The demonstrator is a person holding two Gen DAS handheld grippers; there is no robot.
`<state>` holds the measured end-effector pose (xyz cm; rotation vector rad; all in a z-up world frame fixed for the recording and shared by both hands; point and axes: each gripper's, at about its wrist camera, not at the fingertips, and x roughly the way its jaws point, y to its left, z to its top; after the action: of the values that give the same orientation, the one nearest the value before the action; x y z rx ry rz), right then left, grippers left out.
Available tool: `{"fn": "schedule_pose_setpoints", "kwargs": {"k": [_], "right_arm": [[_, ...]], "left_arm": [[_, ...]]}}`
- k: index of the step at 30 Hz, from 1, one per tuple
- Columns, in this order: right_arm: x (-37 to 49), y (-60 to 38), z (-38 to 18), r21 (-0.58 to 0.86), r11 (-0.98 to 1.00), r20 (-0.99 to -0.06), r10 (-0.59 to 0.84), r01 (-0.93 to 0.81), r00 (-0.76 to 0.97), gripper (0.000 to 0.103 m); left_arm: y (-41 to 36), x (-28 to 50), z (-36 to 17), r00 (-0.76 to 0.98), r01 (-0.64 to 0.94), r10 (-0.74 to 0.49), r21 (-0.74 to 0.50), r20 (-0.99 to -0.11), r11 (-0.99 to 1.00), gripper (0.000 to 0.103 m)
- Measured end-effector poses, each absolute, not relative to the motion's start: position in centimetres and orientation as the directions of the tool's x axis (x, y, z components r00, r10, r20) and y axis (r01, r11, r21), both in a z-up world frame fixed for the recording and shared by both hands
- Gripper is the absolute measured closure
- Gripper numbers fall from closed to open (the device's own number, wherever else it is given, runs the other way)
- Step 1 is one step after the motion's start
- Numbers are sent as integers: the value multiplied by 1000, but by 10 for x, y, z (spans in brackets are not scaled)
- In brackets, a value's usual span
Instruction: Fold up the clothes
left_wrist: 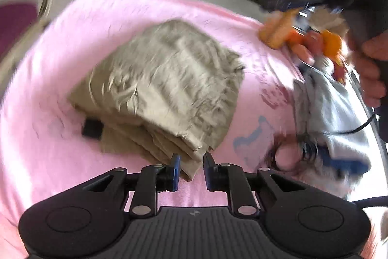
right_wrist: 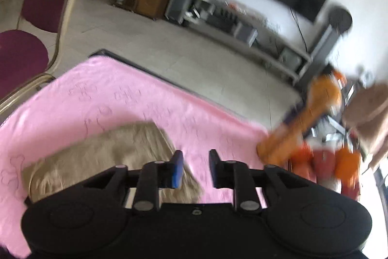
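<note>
While both views are motion-blurred, the following can be read.
Folded garment: a beige garment (left_wrist: 167, 89) lies folded in several layers near the middle of the pink cloth (left_wrist: 48, 79); the stacked edges face the left wrist camera.
Bench cover: pink cloth with faint printed outlines, spread over the bench (right_wrist: 126, 58), whose dark edge shows at the far side.
Left gripper (left_wrist: 189, 171): jaws parted with a clear gap, holding nothing; the tips sit just at the near corner of the beige garment.
Right gripper (right_wrist: 194, 168): jaws parted and empty, above the pink cloth; the beige garment (right_wrist: 104, 152) lies to their left, its corner passing under the left finger.
Other clothing: a pale grey-white garment (left_wrist: 332, 113) lies crumpled at the right edge of the pink cloth.
Clutter: orange objects (right_wrist: 315, 137) at the bench's right end, too blurred to identify.
Dark item: a small black object (left_wrist: 92, 129) protrudes from beneath the garment's left side.
Hand: a hand (left_wrist: 371, 69) shows at the right edge of the left wrist view.
</note>
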<state>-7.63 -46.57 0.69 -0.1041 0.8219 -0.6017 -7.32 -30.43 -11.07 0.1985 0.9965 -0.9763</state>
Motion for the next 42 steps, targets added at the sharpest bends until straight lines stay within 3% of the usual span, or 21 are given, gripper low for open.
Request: {"fn": "schedule_pose_setpoints", "kwargs": {"k": [1, 4, 8, 10, 12, 15, 23, 27, 37, 42], "right_arm": [[-88, -468, 7, -293, 830, -659, -535, 475, 529, 77], [-120, -476, 11, -182, 830, -661, -500, 527, 559, 74], [-152, -496, 9, 81, 793, -663, -409, 604, 627, 71], [-165, -507, 1, 276, 738, -659, -322, 616, 680, 58], [-176, -521, -17, 492, 644, -636, -194, 586, 747, 51], [-184, -536, -56, 696, 455, -603, -48, 555, 796, 40], [-177, -544, -143, 728, 225, -675, 65, 648, 735, 39], [-169, -540, -157, 714, 226, -693, 87, 663, 716, 51], [-157, -535, -177, 742, 184, -665, 73, 645, 743, 62], [-152, -534, -179, 766, 184, -634, 60, 616, 771, 55]], "left_arm": [[-301, -77, -106, 189, 792, -612, -249, -768, 557, 83], [-293, -79, -92, 245, 833, -624, -168, -742, 527, 66], [-288, -39, -84, 343, 774, -582, -129, -737, 620, 67], [-284, -10, -78, 352, 734, -573, -161, -740, 659, 66], [-280, 16, -72, 351, 713, -571, -183, -742, 677, 62], [-278, 45, -74, 329, 718, -560, -184, -760, 671, 50], [-307, 100, -133, 239, 722, -537, -222, -809, 656, 43], [-316, 115, -153, 167, 716, -565, -294, -808, 633, 43], [-321, 137, -178, 1, 647, -631, -481, -776, 591, 42], [-329, 127, -182, -26, 666, -634, -486, -773, 565, 42]]}}
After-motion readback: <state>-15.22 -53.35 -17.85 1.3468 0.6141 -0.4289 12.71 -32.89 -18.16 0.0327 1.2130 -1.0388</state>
